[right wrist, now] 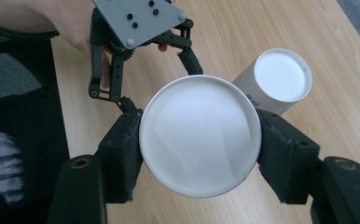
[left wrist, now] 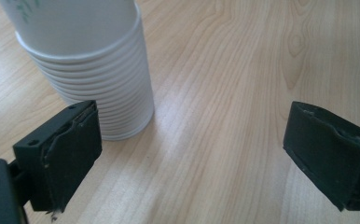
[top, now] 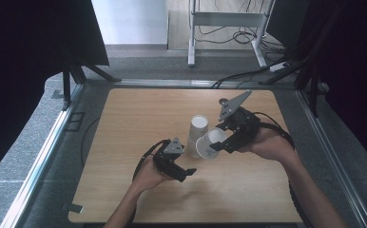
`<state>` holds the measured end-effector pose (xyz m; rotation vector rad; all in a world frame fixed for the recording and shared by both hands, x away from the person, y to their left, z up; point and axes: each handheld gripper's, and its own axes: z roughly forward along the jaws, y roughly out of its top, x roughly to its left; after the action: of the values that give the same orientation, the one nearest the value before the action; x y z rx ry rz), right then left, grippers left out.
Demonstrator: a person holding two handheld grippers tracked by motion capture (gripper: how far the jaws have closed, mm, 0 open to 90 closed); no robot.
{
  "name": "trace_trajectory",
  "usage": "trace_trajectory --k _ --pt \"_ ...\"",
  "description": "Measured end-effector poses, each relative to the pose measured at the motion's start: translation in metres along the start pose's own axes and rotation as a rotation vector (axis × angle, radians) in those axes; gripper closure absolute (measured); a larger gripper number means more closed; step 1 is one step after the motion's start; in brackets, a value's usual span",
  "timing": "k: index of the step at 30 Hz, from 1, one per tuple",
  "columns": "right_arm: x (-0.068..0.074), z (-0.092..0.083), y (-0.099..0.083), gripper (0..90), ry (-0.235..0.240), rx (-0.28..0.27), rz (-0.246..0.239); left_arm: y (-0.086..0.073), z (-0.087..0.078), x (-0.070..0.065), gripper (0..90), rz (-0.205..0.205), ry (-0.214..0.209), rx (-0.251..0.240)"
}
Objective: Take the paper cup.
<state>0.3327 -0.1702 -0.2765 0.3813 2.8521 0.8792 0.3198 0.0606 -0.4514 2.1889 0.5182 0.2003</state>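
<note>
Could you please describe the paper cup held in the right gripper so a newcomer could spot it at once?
Start at the wooden table and find the upside-down stack of white paper cups near its middle. Just to its right, the right gripper clamps a single paper cup. Unlike the stack, it is lifted and tilted on its side.

A white paper cup [right wrist: 200,142] is showing a plain white base, the white cup stack [left wrist: 94,70] is carrying a green print, and the worktop [top: 134,114] is showing pale wood grain.
</note>
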Motion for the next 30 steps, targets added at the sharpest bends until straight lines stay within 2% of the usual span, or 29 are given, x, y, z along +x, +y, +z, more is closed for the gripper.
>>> trace_trajectory --k 12,30 --pt "0.006 0.01 -0.018 36.1 0.009 -0.03 0.007 -0.002 -0.004 -0.01 4.8 0.012 -0.042 -0.012" --pt "0.012 0.037 -0.044 36.1 0.029 -0.103 0.026 -0.015 -0.012 -0.013 5.4 0.02 -0.053 -0.03"
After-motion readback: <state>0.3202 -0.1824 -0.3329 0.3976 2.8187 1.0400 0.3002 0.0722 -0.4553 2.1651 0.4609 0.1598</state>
